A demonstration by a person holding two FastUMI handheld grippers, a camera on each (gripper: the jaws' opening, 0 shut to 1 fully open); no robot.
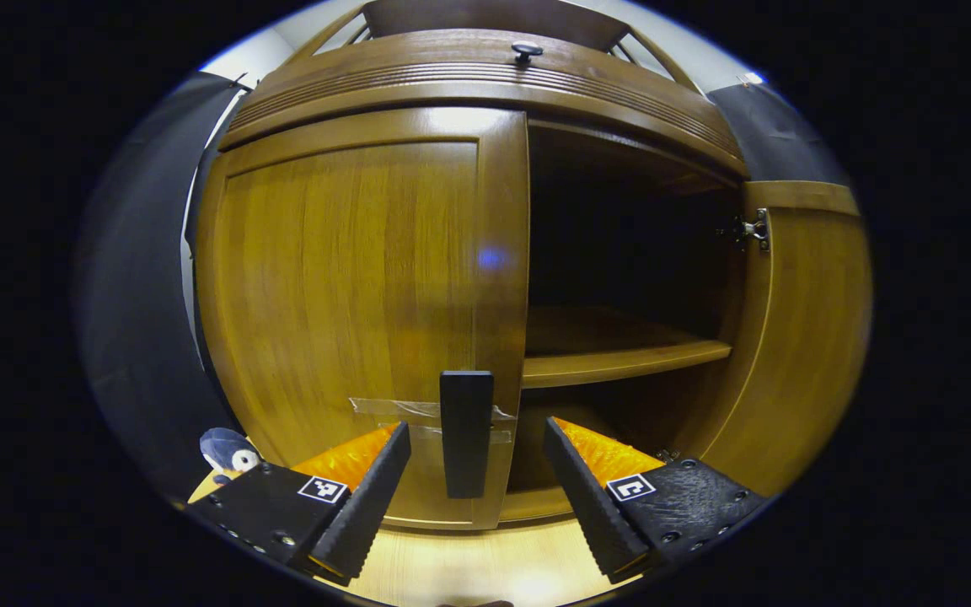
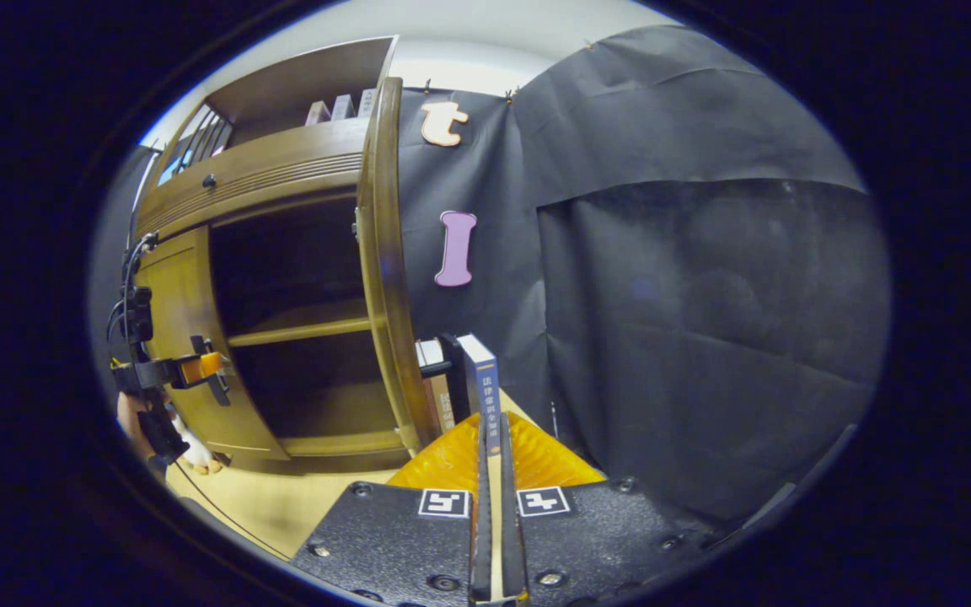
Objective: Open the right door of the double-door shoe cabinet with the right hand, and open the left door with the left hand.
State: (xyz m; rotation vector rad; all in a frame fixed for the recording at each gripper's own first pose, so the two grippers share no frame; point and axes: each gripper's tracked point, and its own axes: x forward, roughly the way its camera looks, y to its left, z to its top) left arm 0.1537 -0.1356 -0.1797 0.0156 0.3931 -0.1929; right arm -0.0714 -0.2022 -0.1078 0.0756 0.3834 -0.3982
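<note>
Right door (image 1: pixel 806 337): swung fully open, seen edge-on (image 2: pixel 384 253) ahead and slightly left of the right tongs; its half of the task is judged done.
Left door (image 1: pixel 351 312): still closed, filling the space directly ahead of the left tongs.
Left door handle (image 1: pixel 466 433): a dark upright bar at the door's inner edge, framed between the two spread fingers and a little beyond their tips.
Left tongs (image 1: pixel 477 451): held wide apart, nothing gripped, aimed at the handle; they are also seen from the right gripper view (image 2: pixel 199 368), near the door.
Right tongs (image 2: pixel 492 438): closed to a narrow slit, holding nothing, pointed away toward the books (image 2: pixel 473 379) beside the cabinet.
Cabinet interior: a bare shelf (image 1: pixel 620 358) is exposed behind the open door.
Step in hand: the approach to the left door's handle.
Next move: the left tongs need to be advanced until the handle sits between the fingers, closed on it, then drawn back and leftward along the hinge's arc.
</note>
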